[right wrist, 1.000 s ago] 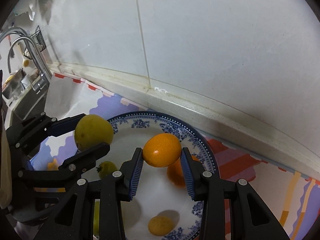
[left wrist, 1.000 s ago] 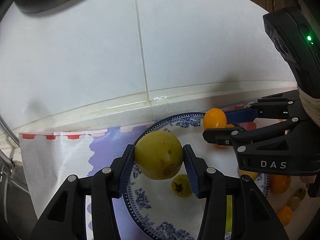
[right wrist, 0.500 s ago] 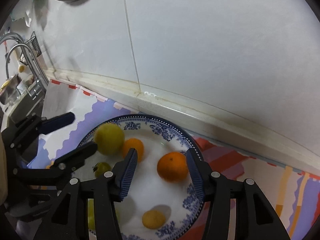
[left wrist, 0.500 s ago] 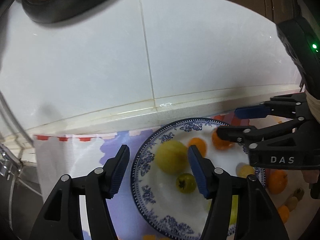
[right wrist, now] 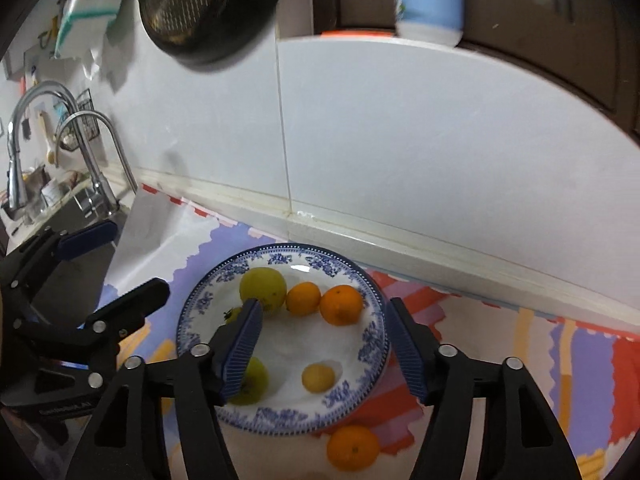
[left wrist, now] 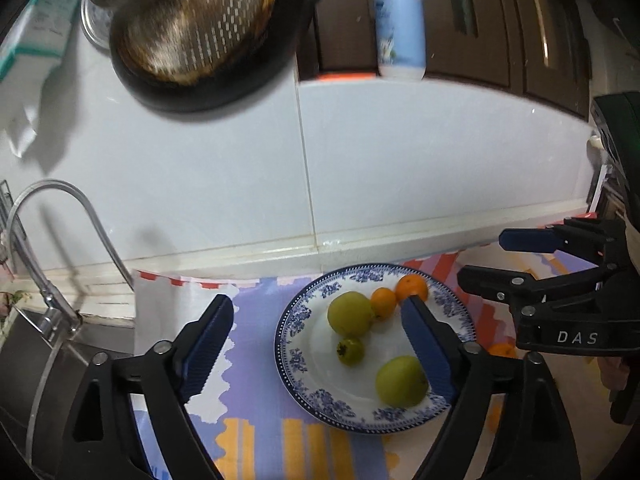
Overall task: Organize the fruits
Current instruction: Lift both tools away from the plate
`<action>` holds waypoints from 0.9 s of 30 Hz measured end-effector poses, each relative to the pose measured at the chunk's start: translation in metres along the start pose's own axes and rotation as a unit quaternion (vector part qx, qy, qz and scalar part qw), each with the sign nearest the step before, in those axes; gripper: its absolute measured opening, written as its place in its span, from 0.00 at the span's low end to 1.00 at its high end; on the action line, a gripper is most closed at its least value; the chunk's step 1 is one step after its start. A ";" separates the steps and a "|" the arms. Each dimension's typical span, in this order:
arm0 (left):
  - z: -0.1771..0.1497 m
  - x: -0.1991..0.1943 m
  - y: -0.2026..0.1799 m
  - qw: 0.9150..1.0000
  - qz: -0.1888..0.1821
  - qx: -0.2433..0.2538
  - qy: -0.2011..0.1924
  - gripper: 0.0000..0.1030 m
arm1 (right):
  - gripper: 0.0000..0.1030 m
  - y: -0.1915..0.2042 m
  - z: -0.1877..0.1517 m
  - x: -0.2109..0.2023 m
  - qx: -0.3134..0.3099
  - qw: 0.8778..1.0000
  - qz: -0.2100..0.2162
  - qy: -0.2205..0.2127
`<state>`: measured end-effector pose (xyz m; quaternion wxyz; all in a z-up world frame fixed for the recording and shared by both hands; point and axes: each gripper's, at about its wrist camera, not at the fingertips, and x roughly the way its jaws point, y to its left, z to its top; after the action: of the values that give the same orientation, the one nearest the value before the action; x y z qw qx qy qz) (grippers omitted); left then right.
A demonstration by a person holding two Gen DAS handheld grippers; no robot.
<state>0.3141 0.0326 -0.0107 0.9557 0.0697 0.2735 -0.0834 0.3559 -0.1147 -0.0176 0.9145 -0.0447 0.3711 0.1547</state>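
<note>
— While both grippers hang above the plate [right wrist: 370,350], how do their fingers stand?
— Left gripper [left wrist: 316,346] and right gripper [right wrist: 322,344] have just been opening; both are wide and empty.
— And the fruit?
— Two oranges [right wrist: 341,305] and green fruits [left wrist: 351,313] lie on the plate; another orange [right wrist: 353,447] sits on the surface beside it.

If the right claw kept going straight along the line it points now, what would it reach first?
Probably the blue-patterned plate: the open, empty right claw frames its bare white middle, between the oranges and a small yellow fruit. Depth is hard to judge.
</note>
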 end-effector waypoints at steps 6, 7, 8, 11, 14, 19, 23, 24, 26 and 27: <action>0.000 -0.039 -0.014 1.000 0.000 0.013 -0.024 0.92 | 0.69 -0.003 -0.011 -0.041 0.013 0.999 -0.018 -0.032; -0.001 -0.043 -0.016 1.000 0.000 0.015 -0.027 0.92 | 0.69 -0.003 -0.012 -0.046 0.015 0.999 -0.022 -0.035; -0.002 -0.048 -0.019 0.999 0.000 0.018 -0.030 0.93 | 0.69 -0.003 -0.014 -0.051 0.017 0.999 -0.025 -0.039; -0.006 -0.064 -0.028 0.999 0.000 0.023 -0.038 0.93 | 0.69 -0.006 -0.022 -0.072 0.025 0.998 -0.038 -0.051; -0.011 -0.076 -0.037 0.999 -0.002 0.028 -0.043 0.95 | 0.69 -0.008 -0.031 -0.088 0.027 0.996 -0.052 -0.060; -0.021 -0.094 -0.053 0.998 -0.003 0.033 -0.048 0.97 | 0.69 -0.015 -0.047 -0.110 0.038 0.995 -0.060 -0.064; -0.028 -0.101 -0.063 0.998 -0.002 0.038 -0.046 0.97 | 0.69 -0.018 -0.060 -0.118 0.043 0.996 -0.061 -0.058; -0.030 -0.102 -0.066 0.998 -0.004 0.038 -0.044 0.97 | 0.69 -0.020 -0.064 -0.120 0.045 0.995 -0.062 -0.056; -0.036 -0.103 -0.071 0.998 -0.007 0.041 -0.041 0.97 | 0.69 -0.022 -0.071 -0.123 0.047 0.996 -0.061 -0.050; -0.038 -0.104 -0.074 0.998 -0.008 0.043 -0.039 0.97 | 0.69 -0.022 -0.074 -0.124 0.049 0.996 -0.061 -0.048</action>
<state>0.1937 -0.0201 0.0066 0.9611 0.1050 0.2329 -0.1048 0.2300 -0.1815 0.0140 0.9401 -0.0152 0.3305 0.0823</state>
